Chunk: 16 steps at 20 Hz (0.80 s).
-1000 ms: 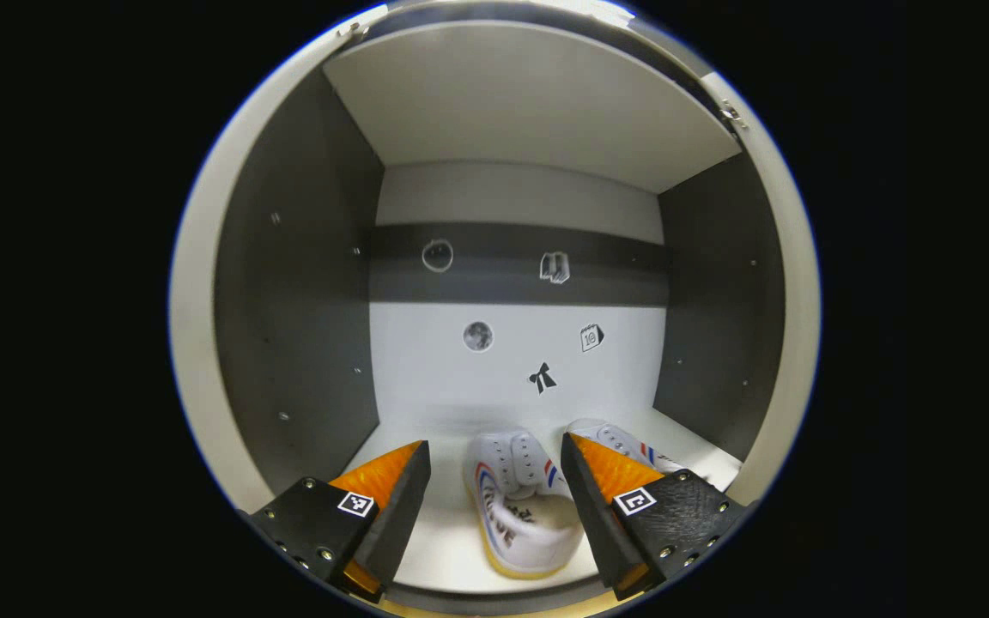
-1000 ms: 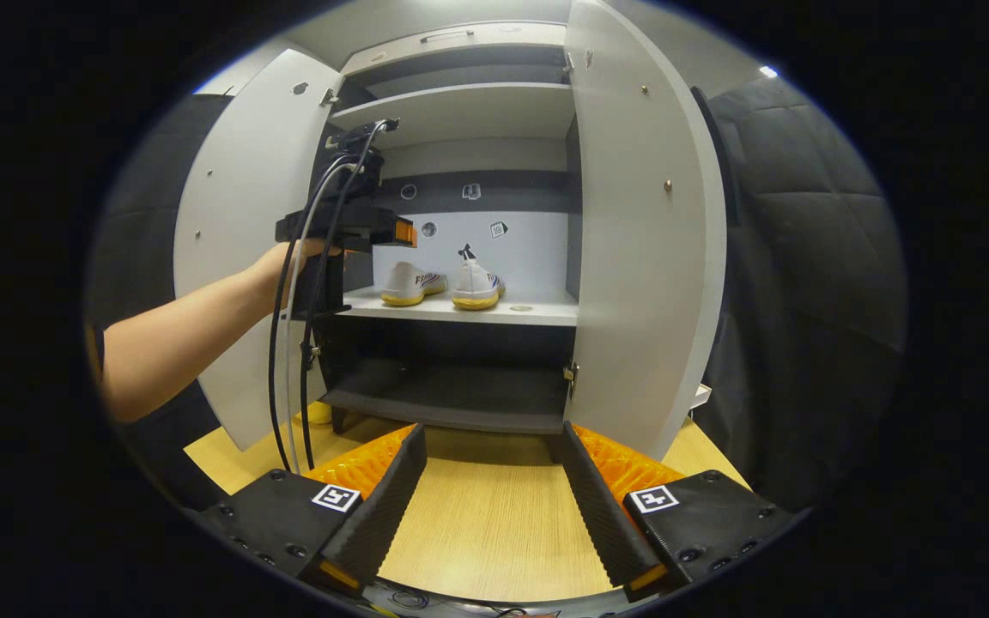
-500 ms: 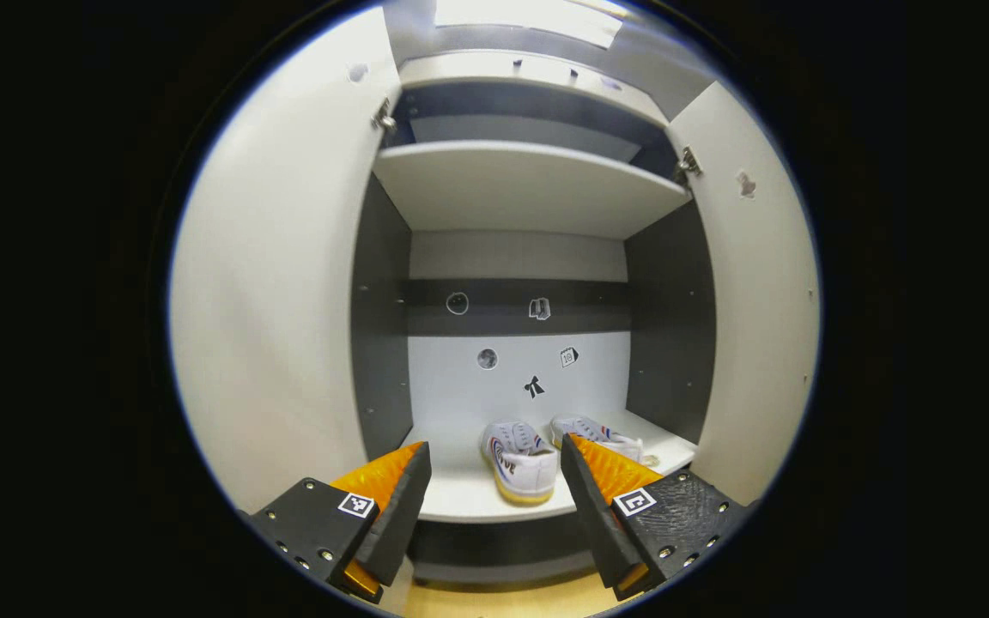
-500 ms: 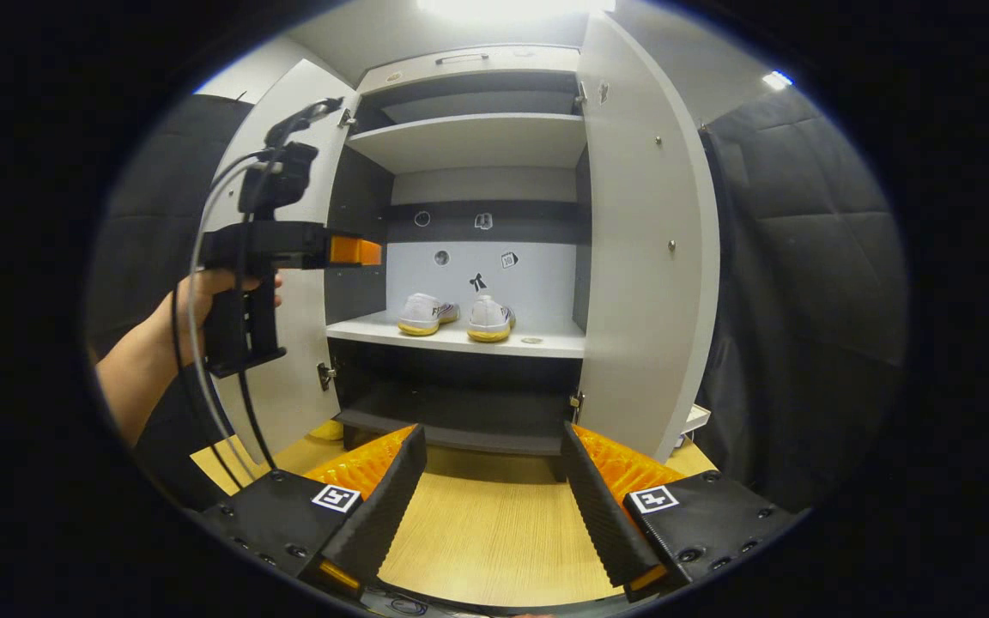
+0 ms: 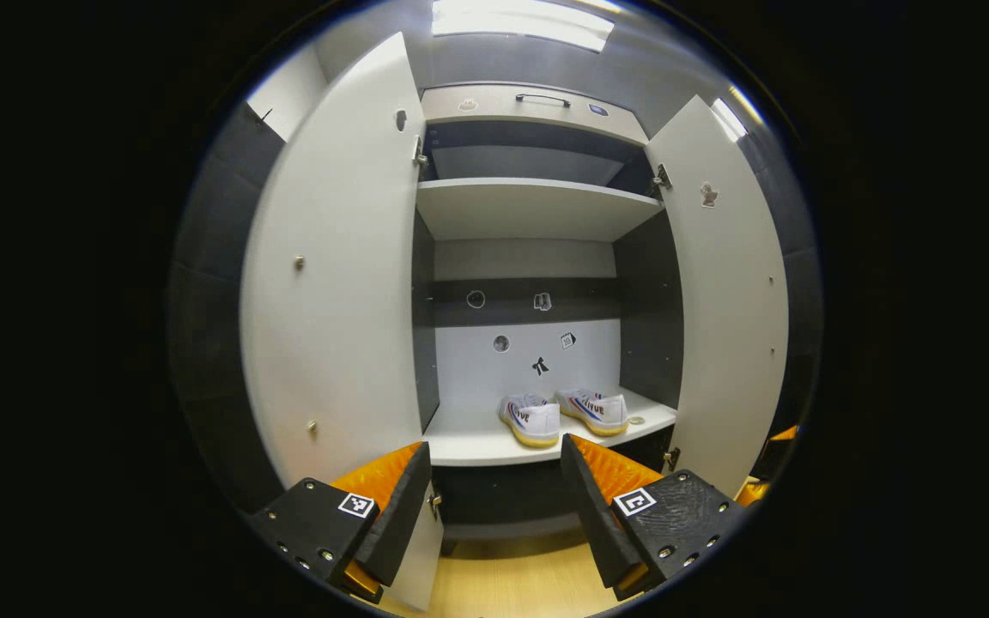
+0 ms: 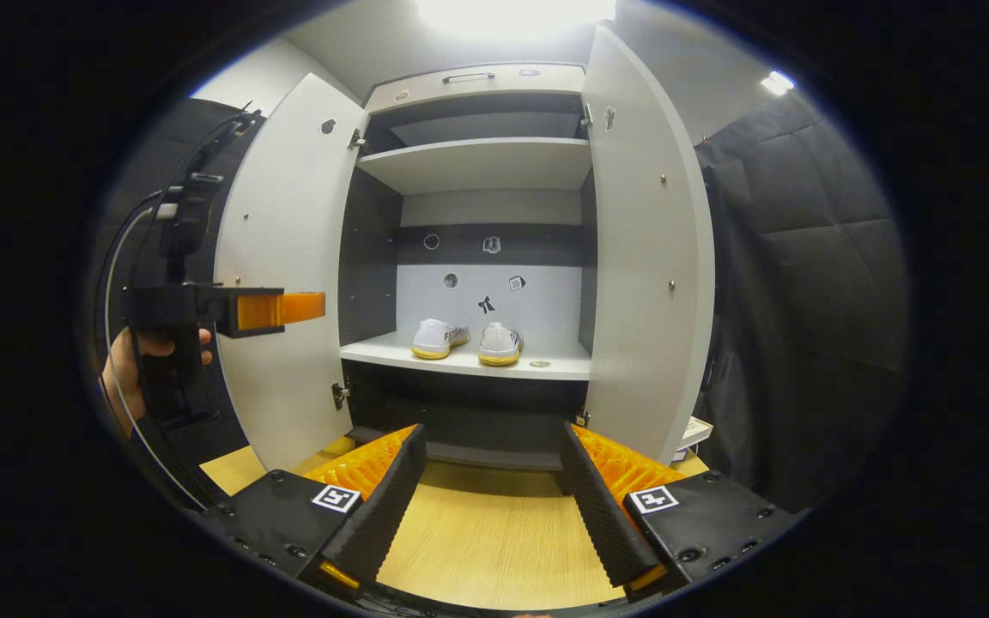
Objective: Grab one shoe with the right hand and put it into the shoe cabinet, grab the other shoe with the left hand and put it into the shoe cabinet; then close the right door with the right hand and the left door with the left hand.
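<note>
- The shoe cabinet (image 6: 477, 163) stands with the left door (image 6: 284, 275) and the right door (image 6: 645, 257) both swung wide.
- Two white shoes (image 6: 469, 340) sit side by side on the middle shelf (image 6: 546, 367).
- The right claw (image 6: 488, 489) hangs over the wooden table (image 6: 486, 541), fingers spread apart, gripping nothing.
- A hand (image 6: 130, 369) holds the left claw (image 6: 288, 307) in front of the left door.
</note>
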Tool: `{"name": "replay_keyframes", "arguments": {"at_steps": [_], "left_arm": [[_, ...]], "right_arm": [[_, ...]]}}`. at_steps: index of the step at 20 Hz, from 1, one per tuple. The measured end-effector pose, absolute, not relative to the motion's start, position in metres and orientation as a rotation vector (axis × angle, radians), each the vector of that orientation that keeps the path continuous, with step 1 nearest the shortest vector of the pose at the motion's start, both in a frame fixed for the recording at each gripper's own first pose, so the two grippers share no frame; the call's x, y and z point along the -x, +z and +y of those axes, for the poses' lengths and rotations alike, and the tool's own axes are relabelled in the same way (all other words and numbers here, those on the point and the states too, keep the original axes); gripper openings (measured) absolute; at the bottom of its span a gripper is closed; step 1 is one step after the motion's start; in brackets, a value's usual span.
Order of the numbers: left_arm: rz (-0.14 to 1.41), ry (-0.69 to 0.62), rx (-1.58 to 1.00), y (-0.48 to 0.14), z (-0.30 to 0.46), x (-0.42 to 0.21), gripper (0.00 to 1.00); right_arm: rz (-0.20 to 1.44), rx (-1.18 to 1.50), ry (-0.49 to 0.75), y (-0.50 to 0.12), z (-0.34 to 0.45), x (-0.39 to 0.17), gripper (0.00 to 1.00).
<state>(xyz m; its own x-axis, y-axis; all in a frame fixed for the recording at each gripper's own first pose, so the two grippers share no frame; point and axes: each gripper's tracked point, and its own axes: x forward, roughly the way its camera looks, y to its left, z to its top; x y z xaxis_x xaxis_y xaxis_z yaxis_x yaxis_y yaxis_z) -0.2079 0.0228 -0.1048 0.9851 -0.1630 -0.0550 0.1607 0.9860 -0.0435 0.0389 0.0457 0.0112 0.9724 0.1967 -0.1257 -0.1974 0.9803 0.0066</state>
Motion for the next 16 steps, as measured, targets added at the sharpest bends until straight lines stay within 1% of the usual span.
{"name": "replay_keyframes", "arguments": {"at_steps": [9,16], "left_arm": [[0.109,-0.13,0.017,-0.141,0.056,0.269,0.82],[0.142,-0.119,0.014,-0.16,0.072,0.304,0.82]], "right_arm": [[0.116,0.001,0.193,0.022,0.042,-0.029,0.98],[0.116,-0.002,0.138,0.029,0.02,-0.029,0.98]]}}
